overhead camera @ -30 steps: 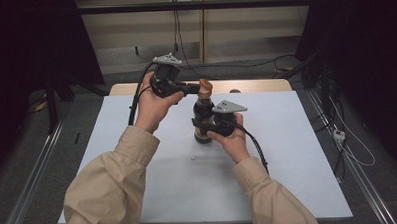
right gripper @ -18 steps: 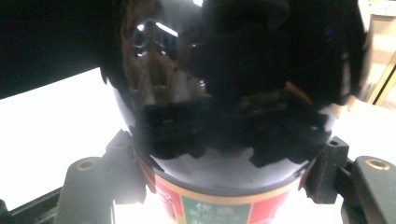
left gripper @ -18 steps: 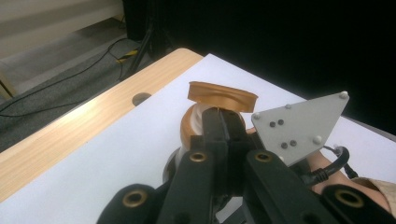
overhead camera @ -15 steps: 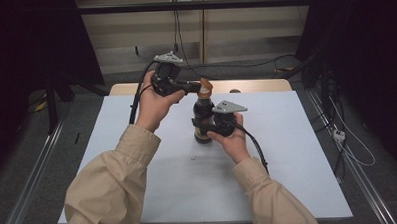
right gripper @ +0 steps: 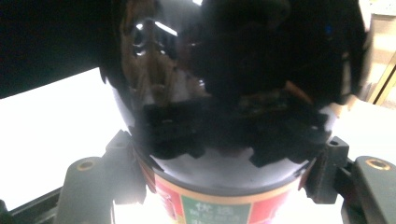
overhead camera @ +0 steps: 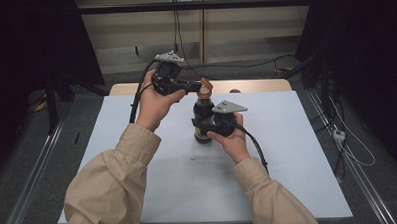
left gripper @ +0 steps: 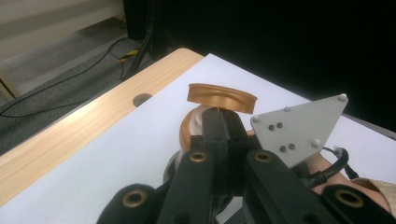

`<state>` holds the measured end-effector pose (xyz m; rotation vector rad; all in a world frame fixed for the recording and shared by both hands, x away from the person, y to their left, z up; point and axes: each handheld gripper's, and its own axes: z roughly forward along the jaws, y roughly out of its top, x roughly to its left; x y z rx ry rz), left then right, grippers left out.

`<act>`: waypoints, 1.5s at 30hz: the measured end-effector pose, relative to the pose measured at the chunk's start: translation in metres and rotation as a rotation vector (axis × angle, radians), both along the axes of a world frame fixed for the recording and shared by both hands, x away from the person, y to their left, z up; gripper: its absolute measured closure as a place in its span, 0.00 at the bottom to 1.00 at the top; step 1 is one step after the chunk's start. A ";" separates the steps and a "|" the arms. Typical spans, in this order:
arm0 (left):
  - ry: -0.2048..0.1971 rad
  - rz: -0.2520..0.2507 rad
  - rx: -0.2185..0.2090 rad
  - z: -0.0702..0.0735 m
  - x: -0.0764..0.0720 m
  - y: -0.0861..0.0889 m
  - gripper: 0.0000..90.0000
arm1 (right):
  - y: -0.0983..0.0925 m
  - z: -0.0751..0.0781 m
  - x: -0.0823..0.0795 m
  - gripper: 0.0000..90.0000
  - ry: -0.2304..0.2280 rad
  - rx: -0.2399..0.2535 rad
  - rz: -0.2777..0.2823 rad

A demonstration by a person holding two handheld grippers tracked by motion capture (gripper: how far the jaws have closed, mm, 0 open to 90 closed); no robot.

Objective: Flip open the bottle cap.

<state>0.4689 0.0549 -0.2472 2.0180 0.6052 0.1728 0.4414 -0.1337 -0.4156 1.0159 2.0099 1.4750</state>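
Note:
A dark glossy bottle with a red and green label stands upright near the middle of the white table. My right gripper is shut on its body, one black finger pressing on each side of the bottle. The bronze cap sits at the top. In the left gripper view the cap rides tilted just above the pale neck. My left gripper comes in level from the left, jaws pinched together on the cap's near rim. The grey plate is the right gripper's.
A wooden strip with a round hole runs along the table's far edge. Cables lie on the floor beyond it, and dark curtains stand on both sides. A small speck lies on the table in front of the bottle.

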 end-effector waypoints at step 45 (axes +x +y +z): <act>-0.005 -0.010 0.000 0.005 0.004 -0.009 1.00 | 0.001 0.000 -0.001 0.34 0.003 -0.002 -0.002</act>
